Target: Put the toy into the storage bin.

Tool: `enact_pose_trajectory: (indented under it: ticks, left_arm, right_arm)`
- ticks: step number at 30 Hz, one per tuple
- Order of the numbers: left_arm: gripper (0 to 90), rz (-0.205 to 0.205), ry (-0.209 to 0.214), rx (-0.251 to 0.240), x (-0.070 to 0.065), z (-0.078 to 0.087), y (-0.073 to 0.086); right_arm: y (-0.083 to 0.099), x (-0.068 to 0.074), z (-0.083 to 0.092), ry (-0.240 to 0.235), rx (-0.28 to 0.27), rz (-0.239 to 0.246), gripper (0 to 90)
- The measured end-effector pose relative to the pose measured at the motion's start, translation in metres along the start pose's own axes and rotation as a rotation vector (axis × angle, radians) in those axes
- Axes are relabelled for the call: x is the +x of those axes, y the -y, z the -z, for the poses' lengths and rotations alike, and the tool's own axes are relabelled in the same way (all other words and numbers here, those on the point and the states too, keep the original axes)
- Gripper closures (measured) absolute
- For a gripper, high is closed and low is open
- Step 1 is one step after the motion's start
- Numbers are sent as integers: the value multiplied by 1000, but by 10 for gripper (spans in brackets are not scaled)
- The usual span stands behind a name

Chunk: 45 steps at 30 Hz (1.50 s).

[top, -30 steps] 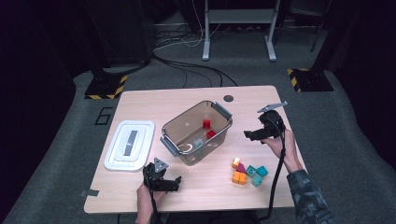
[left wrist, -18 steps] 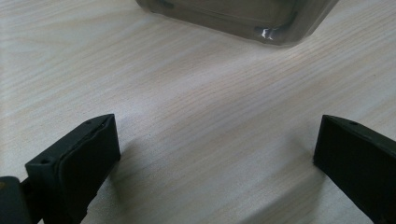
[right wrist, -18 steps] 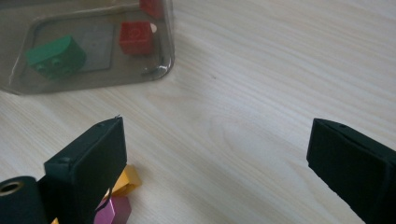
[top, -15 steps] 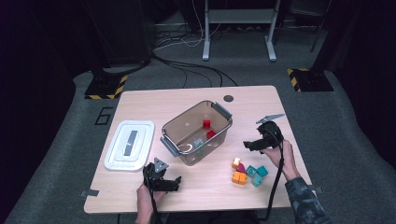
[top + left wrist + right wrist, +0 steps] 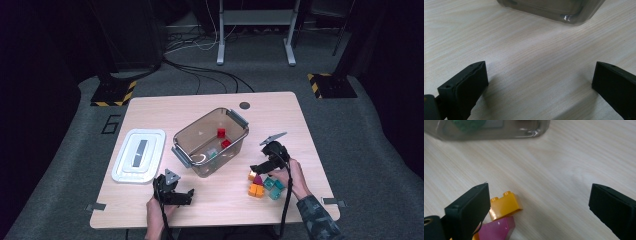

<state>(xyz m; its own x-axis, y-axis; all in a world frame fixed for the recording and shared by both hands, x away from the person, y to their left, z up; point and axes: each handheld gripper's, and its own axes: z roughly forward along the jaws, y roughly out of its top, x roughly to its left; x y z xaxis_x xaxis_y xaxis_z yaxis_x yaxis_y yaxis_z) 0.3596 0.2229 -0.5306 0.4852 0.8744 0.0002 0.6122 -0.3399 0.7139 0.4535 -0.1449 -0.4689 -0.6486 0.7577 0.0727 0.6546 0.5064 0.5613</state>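
Right tongs (image 5: 536, 202) hung released over the yellow brick (image 5: 505, 205) at 7 o'clock; light, rigid, slick plastic, best pinched across flat sides. Left tongs (image 5: 536, 82) released, idle.

Each hand-held gripper is matte black with 2 blocky, flat-faced jaws. The left hand-held gripper (image 5: 175, 192) carries a grey 3-cornered plate on top, and so does the right hand-held gripper (image 5: 263, 165). A black cable trails from each toward the person. The right arm wears a camouflage-patterned sleeve (image 5: 316, 220) in grey-green. A small round hole marks each jaw block's top edge.
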Motion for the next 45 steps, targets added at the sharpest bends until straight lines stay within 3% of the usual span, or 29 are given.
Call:
enact_pose_trajectory:
  ticks: [7, 9, 12, 19, 27, 36, 39, 40, 44, 45]
  left_arm:
    - [1, 0, 0, 1, 0, 0, 0]
    - [1, -4, 0, 3, 0, 0, 0]
    - [1, -1, 0, 2, 0, 0, 0]
    - [1, -3, 1, 3, 0, 0, 0]
    - [1, -1, 0, 2, 0, 0, 0]
    - [1, -3, 1, 3, 0, 0, 0]
    - [1, 1, 0, 1, 0, 0, 0]
    - [1, 0, 0, 1, 0, 0, 0]
    - [1, 1, 0, 0, 0, 0, 0]
    - [1, 1, 0, 0, 0, 0, 0]
  right_arm:
    - [-2, 14, -16, -23, 58, 39, 34]
    - [-2, 16, -22, -19, 69, 62, 40]
    - [-2, 19, -28, -5, 100, 59, 68]
    - [-2, 11, -31, 26, 132, 43, 100]
    - [3, -14, -32, 53, 138, -29, 114]
    - [7, -22, -30, 71, 140, -58, 106]
    - [7, -21, -28, 81, 137, -55, 149]
    - [8, -21, -27, 86, 141, -53, 230]
    - [8, -20, -23, 83, 146, -50, 368]
    - [8, -20, -23, 83, 146, -50, 368]
